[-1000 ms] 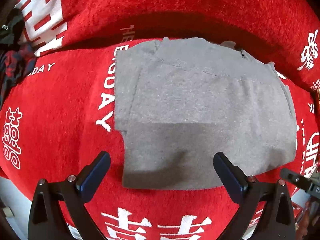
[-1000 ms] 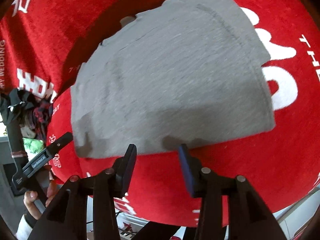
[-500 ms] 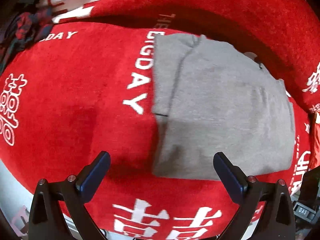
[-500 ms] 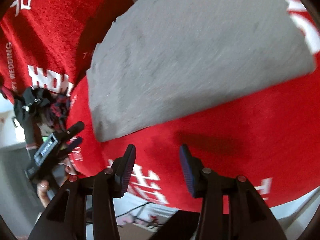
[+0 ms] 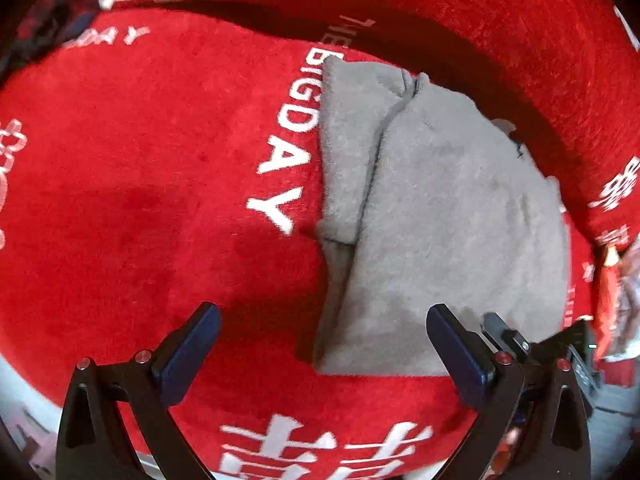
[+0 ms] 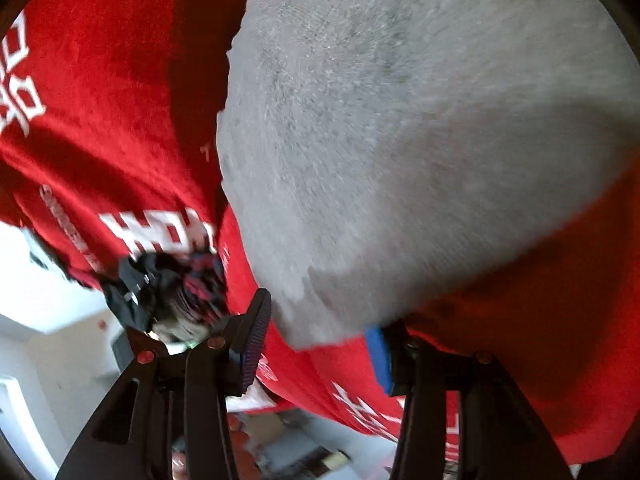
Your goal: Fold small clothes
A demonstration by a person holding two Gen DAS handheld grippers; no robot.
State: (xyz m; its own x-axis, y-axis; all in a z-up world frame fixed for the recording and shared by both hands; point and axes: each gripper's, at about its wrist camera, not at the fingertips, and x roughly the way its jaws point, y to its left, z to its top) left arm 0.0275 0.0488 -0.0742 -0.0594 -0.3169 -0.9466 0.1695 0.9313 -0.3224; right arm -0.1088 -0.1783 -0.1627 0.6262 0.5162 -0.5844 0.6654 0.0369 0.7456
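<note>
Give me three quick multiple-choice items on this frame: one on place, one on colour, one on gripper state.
1. The grey garment lies on: A) a red cloth with white print B) a bare wooden floor C) a white tray
2. The letters beside the garment are: A) black B) white C) yellow
3. The left gripper is: A) shut on the garment B) shut, empty C) open, empty

Answers: 1 A, the red cloth surrounds it; 2 B, white "BIGDAY" at its edge; 3 C, the jaws stand wide apart with nothing pinched.

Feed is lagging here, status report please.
Left gripper open, empty. Right gripper open at grey garment's near corner, not clamped. Garment flat on red cover. Nothing blocking.
</note>
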